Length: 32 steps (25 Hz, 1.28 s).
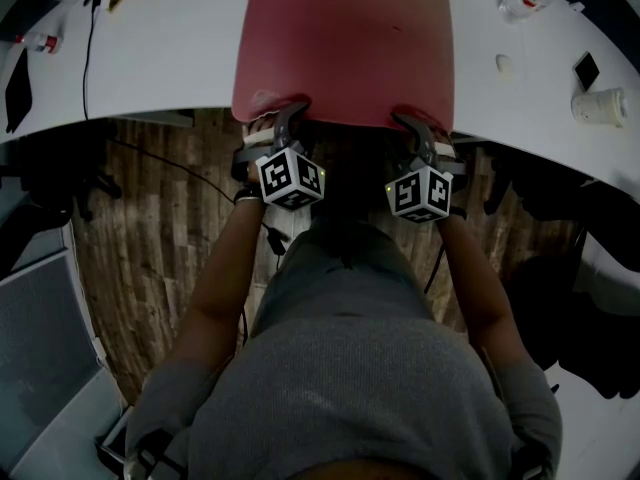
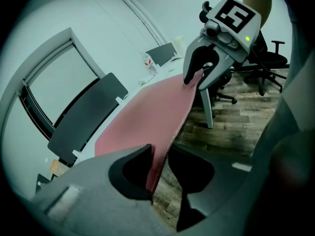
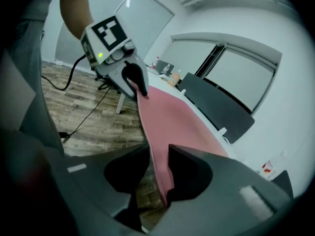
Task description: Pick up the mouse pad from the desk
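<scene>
White desk (image 1: 160, 63), left tool (image 1: 288, 116) and right tool (image 1: 415, 126) narrowly closed on near edge of red mouse pad (image 1: 345, 38)

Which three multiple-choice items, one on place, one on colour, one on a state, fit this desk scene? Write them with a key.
1. Where is the mouse pad? A floor; B white desk; C chair.
2. Its colour? A red; B blue; C green.
3. The left gripper and right gripper? A both open; B one grips; C both shut on the pad's near edge.
Key: B, it lies on the desk; A, every view shows red; C, each gripper view shows the edge pinched.
</scene>
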Motion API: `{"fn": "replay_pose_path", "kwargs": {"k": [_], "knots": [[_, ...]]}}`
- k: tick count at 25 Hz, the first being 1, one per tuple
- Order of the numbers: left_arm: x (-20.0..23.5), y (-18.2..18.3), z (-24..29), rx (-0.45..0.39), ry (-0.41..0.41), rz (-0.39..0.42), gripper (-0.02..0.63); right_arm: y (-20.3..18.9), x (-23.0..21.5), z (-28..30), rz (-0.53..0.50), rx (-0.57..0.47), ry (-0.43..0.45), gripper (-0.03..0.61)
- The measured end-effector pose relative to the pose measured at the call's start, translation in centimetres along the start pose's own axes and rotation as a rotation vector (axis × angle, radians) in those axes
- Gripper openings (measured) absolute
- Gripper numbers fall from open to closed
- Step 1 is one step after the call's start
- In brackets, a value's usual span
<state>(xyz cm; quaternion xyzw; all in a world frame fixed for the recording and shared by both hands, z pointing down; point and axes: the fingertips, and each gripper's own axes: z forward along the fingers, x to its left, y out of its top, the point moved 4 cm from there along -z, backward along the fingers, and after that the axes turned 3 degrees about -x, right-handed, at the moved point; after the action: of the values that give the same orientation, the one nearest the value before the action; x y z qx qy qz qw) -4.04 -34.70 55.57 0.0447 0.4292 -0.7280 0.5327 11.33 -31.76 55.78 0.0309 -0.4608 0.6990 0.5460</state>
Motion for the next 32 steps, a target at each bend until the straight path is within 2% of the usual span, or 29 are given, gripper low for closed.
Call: {"fn": "replay_pose_path", "kwargs": {"k": [3, 5, 9, 12, 16, 20, 29, 32], "knots": [[0.2, 0.2, 0.0, -0.013, 0.006, -0.021, 0.081, -0.7, 1.1, 0.8, -0.085, 0.040, 0.028, 0.126], [0.4, 0.4, 0.0, -0.015, 0.002, -0.019, 0.069, -0.7, 0.9, 1.0, -0.089, 0.036, 0.008, 0.128], [0.7, 0.5, -0.1, -0.017, -0.006, -0.027, 0.054, -0.4, -0.4, 0.8, -0.024, 0.021, -0.027, 0.050], [0.9, 0.6, -0.3, -0.024, -0.013, -0.064, 0.046, -0.1, -1.1, 0.5, 0.065, 0.006, -0.021, 0.028], [1.6, 0.7, -0.8, -0.074, -0.042, -0.260, 0.051, 0.7, -2.1, -0.1, 0.230, -0.026, -0.019, 0.026], [2.5, 1.1, -1.9, -0.121, -0.063, -0.424, 0.054, 1.8, -2.9, -1.3, 0.321, -0.062, -0.046, 0.028], [3.9, 2.9, -5.4, -0.224, -0.105, -0.704, 0.055, 5.0, -4.7, -4.4, 0.526, -0.195, -0.063, 0.031], [3.8, 3.4, -6.4, -0.243, -0.114, -0.748, 0.055, 5.4, -4.8, -5.4, 0.571, -0.217, -0.063, 0.031]]}}
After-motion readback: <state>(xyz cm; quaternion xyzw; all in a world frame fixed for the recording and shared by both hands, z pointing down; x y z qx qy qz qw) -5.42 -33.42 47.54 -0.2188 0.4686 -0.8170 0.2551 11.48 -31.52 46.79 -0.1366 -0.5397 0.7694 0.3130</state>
